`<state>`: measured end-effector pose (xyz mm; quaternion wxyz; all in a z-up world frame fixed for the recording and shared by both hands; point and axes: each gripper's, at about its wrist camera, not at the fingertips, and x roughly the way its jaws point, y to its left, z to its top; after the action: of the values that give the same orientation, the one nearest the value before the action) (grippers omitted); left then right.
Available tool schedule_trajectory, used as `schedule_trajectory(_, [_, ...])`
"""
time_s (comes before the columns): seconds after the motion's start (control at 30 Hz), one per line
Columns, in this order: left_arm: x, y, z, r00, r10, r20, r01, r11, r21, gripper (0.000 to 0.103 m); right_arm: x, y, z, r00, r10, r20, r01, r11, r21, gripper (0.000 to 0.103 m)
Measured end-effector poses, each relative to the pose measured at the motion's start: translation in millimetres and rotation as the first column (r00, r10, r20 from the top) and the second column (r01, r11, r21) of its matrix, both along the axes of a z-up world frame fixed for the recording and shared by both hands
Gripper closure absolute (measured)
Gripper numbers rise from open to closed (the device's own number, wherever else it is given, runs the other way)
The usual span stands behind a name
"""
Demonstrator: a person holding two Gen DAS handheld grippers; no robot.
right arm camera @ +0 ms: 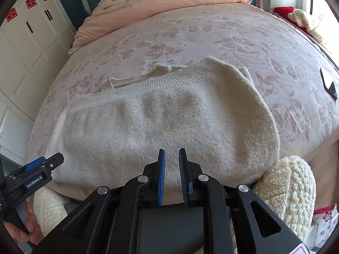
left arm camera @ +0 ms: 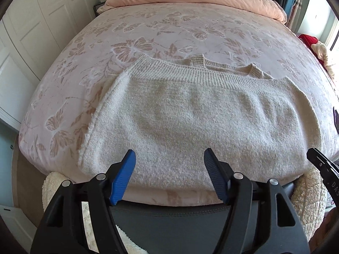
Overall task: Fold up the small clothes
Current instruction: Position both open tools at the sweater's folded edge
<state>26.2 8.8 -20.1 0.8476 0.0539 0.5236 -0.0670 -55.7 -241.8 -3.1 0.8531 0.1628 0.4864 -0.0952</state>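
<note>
From the left wrist camera, we look down on a cream knitted sweater (left arm camera: 190, 116) lying folded across the near part of a butterfly-patterned bedspread (left arm camera: 148, 33). Its ribbed hem runs side to side on the far edge, so the long axis lies crosswise to our line of sight. The left gripper (left arm camera: 169, 167) hovers over the near edge of the knit with its blue pads well apart and nothing between them; it holds nothing. The sweater spreads forward and to both sides of it, a little more to the right. The black tip of the right gripper (left arm camera: 317, 158) pokes in at the right edge, close beside the garment's near right corner.

From the right wrist camera, we see the same sweater (right arm camera: 159, 122) again lying crosswise, its rounded right end bulging nearer us than its left. The right gripper (right arm camera: 171, 169) sits above the near edge with its pads drawn close, a slim gap between them, and no cloth caught in it. The left gripper (right arm camera: 42, 165) shows at the left border, by the sweater's near left corner, a hand (right arm camera: 23, 230) below it. A dark flat object (right arm camera: 329, 84) lies well apart on the right.

We judge each gripper nearest its own end of the garment; any next fold would run along that crosswise axis.
</note>
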Motion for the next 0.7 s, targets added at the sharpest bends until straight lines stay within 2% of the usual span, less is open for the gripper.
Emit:
schedule_trajectory(0.4, [-14.2,0.6,1.7,1.0,-0.01,0.015,0.009,1.0,0.027,0.038,-11.0,0.6,2.9,1.0,-0.006,0.024,0.006,1.0,-0.003,0.087])
schedule_trajectory(0.47, [-14.2,4.6,1.0,1.0,0.003,0.015,-0.003,1.0,0.022,0.033,-11.9,1.2,2.0,1.0,-0.005,0.02,0.005,1.0,-0.003,0.087])
schedule_trajectory(0.5, [-13.4,8.7,0.9,1.0,0.014,0.016,-0.014,1.0,0.015,0.024,-12.2,1.5,1.8,1.0,-0.003,0.018,0.003,1.0,-0.001,0.087])
schedule_trajectory(0.53, [-12.9,15.9,0.6,0.999,0.035,0.017,-0.034,0.999,-0.012,0.017,-12.2,2.2,2.0,1.0,-0.002,0.018,0.002,1.0,-0.002,0.087])
schedule_trajectory(0.6, [-9.6,40.7,-2.3,0.994,0.11,-0.004,-0.11,0.987,-0.113,0.013,-10.3,5.0,2.0,1.0,0.009,0.015,-0.009,1.0,0.007,0.087])
schedule_trajectory(0.63, [-7.3,57.0,-6.2,0.986,0.164,-0.031,-0.166,0.97,-0.176,0.012,-7.6,7.0,1.3,1.0,0.017,0.012,-0.017,1.0,0.017,0.087])
schedule_trajectory(0.7, [-3.1,94.3,-21.1,0.951,0.29,-0.11,-0.309,0.904,-0.295,0.012,2.6,13.4,-2.3,0.999,0.046,0.0,-0.046,0.998,0.05,0.087])
